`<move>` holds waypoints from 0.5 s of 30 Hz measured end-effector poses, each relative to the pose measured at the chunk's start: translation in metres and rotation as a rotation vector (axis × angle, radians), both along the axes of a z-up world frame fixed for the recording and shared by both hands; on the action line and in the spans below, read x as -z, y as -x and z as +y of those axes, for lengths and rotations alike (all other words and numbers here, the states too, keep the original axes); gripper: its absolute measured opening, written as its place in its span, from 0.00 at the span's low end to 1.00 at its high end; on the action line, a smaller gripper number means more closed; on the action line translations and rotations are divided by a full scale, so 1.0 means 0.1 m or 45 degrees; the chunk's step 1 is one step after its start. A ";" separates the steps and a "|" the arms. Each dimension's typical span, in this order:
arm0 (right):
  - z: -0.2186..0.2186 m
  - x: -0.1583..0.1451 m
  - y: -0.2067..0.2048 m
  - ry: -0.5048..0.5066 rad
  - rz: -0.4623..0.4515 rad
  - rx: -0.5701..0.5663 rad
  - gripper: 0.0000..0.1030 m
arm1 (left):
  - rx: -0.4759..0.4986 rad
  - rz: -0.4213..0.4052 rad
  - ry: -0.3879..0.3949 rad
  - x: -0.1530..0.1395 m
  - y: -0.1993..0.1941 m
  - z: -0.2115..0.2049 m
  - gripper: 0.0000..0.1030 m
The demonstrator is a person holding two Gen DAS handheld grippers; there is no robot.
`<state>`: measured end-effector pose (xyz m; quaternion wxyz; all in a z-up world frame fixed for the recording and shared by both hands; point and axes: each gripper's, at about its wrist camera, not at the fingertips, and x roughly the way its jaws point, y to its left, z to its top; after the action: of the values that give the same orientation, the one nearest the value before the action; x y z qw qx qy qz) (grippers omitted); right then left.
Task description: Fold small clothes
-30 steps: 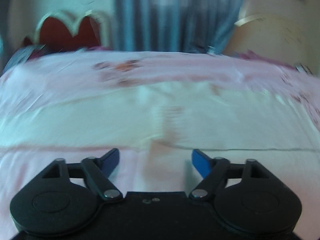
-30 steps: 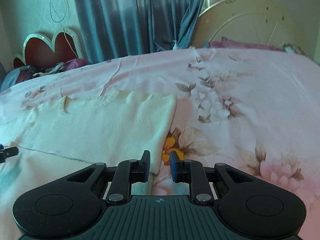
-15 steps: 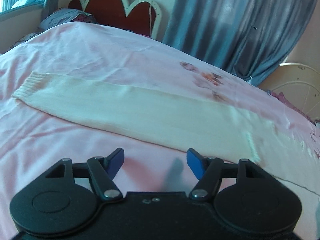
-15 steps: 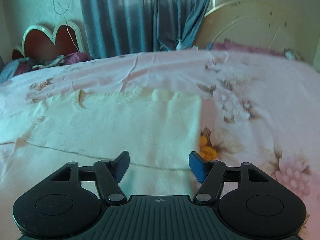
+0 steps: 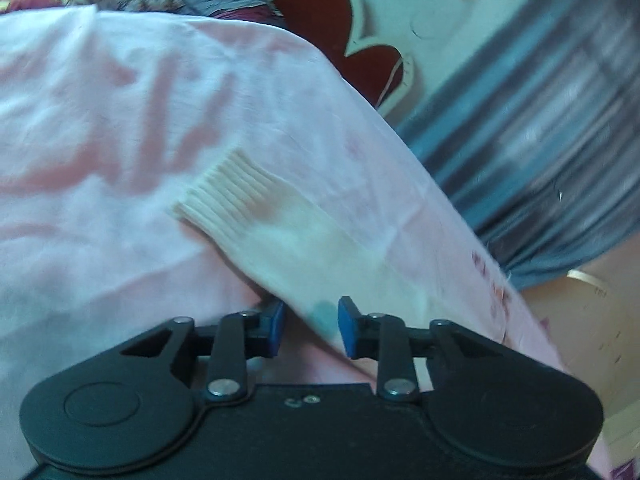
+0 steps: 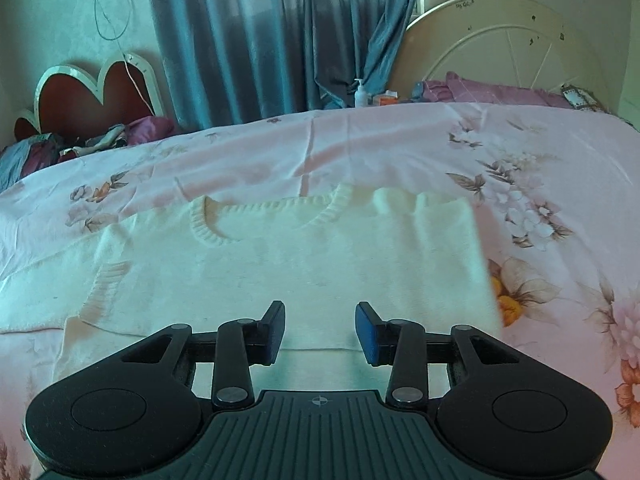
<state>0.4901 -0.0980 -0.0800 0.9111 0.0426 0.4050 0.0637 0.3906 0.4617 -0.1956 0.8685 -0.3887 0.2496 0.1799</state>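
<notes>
Bed (image 6: 400,140) under a pink floral sheet. Blue curtains (image 6: 260,40) behind it. Red heart-shaped board (image 6: 96,96) with white rim against the wall, left. Cream arched headboard (image 6: 500,40), right. Purple pillow (image 6: 492,92). White pump bottle (image 6: 361,94) beside an orange box (image 6: 386,99).

cream sweater (image 6: 304,264), pink floral bedsheet (image 6: 540,152)

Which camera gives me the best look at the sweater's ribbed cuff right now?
The left wrist view: the ribbed cuff lies unobstructed on the pink bedsheet, just ahead of the left claw, though slightly blurred. The right wrist view shows only the sweater's body and neckline; that cuff is out of frame.
</notes>
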 end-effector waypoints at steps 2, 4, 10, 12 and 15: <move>0.05 0.00 -0.02 0.017 0.005 -0.003 0.39 | -0.030 -0.030 0.025 0.02 0.00 0.09 0.26; 0.06 -0.01 -0.03 0.023 0.013 0.000 0.39 | -0.086 -0.073 0.067 0.05 0.02 0.20 0.26; 0.00 -0.09 -0.02 0.034 0.008 0.026 0.39 | -0.110 -0.078 0.040 -0.04 -0.09 0.39 0.04; -0.04 -0.12 -0.01 0.044 0.000 0.034 0.39 | -0.078 -0.117 0.008 -0.15 -0.16 0.37 0.04; -0.11 -0.14 0.00 0.034 -0.010 0.057 0.39 | 0.005 -0.165 -0.064 -0.35 -0.32 0.16 0.04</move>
<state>0.4904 -0.1088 -0.0658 0.9143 0.0394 0.4013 0.0381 0.4230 0.4774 -0.1602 0.8927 -0.3772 0.1889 0.1588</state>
